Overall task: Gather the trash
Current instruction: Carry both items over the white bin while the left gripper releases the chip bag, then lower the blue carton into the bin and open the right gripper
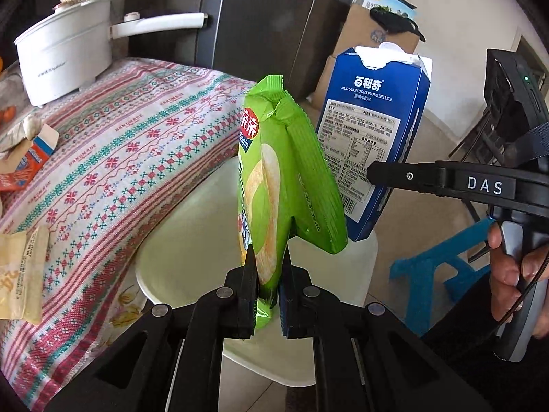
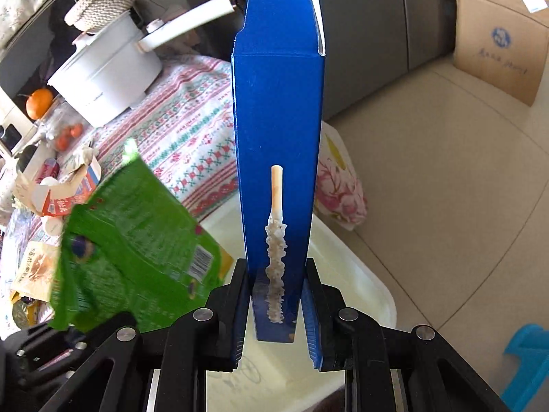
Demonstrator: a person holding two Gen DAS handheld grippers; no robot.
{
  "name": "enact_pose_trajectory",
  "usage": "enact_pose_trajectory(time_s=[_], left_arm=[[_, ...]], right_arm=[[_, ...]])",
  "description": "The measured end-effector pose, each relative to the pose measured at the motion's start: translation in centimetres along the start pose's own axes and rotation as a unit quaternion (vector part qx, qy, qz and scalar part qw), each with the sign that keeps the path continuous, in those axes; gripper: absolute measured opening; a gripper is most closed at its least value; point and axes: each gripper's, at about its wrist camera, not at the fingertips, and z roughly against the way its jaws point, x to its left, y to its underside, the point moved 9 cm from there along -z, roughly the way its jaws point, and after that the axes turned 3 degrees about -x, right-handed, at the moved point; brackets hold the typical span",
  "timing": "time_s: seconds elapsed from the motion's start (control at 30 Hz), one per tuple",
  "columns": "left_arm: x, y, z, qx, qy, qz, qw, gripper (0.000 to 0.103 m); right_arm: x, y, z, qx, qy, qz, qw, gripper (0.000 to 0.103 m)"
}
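My left gripper [image 1: 269, 257] is shut on a green chip bag [image 1: 284, 178] and holds it upright above a cream-white bin [image 1: 185, 250]. My right gripper [image 2: 276, 267] is shut on a blue biscuit box [image 2: 278, 130], also upright above the bin [image 2: 353, 267]. In the left wrist view the blue box [image 1: 374, 130] hangs just right of the bag, held by the right gripper's finger [image 1: 405, 175]. In the right wrist view the green bag [image 2: 137, 250] shows blurred at the lower left.
A patterned tablecloth [image 1: 113, 158] covers the table beside the bin. On it are a white pot [image 1: 65, 51], a torn red-and-blue wrapper [image 1: 31, 158], a beige packet [image 1: 20, 271] and fruit [image 2: 39, 103]. Cardboard boxes [image 2: 497, 41] and a blue stool [image 1: 435, 274] stand on the floor.
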Motion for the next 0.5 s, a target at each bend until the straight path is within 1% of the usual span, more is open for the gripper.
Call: enact_pose_trajectory(time_s=[0.03, 0.07, 0.1, 0.13, 0.2, 0.27, 0.43, 0.5], left_arm=[[-0.1, 0.0, 0.0, -0.001, 0.0, -0.001, 1.0, 0.013], [0.0, -0.1, -0.1, 0.0, -0.004, -0.002, 1.0, 0.02], [0.1, -0.1, 0.0, 0.002, -0.009, -0.005, 0.9999, 0.028], [0.2, -0.1, 0.0, 0.003, -0.015, -0.009, 0.9998, 0.033], [0.4, 0.0, 0.4, 0.001, -0.029, -0.017, 0.9994, 0.053], [0.8, 0.0, 1.1, -0.003, -0.041, -0.022, 0.9989, 0.061], [2.1, 0.3, 3.2, -0.008, -0.071, -0.029, 0.9971, 0.068], [2.7, 0.5, 4.1, -0.013, -0.082, -0.03, 0.9961, 0.073]], right_arm=[[0.0, -0.1, -0.1, 0.001, 0.001, 0.0, 1.0, 0.026], [-0.2, 0.0, 0.0, 0.002, 0.002, 0.001, 1.0, 0.026], [-0.4, 0.0, 0.0, 0.003, 0.003, 0.001, 1.0, 0.026], [-0.6, 0.1, 0.1, 0.003, 0.004, 0.003, 1.0, 0.026], [-0.8, 0.2, -0.1, 0.003, 0.007, 0.004, 1.0, 0.026], [-1.0, 0.2, -0.1, 0.004, 0.011, 0.002, 1.0, 0.026], [-1.2, 0.2, -0.5, 0.01, 0.016, -0.003, 1.0, 0.026], [-0.9, 0.2, -0.8, 0.014, 0.018, -0.001, 1.0, 0.026]])
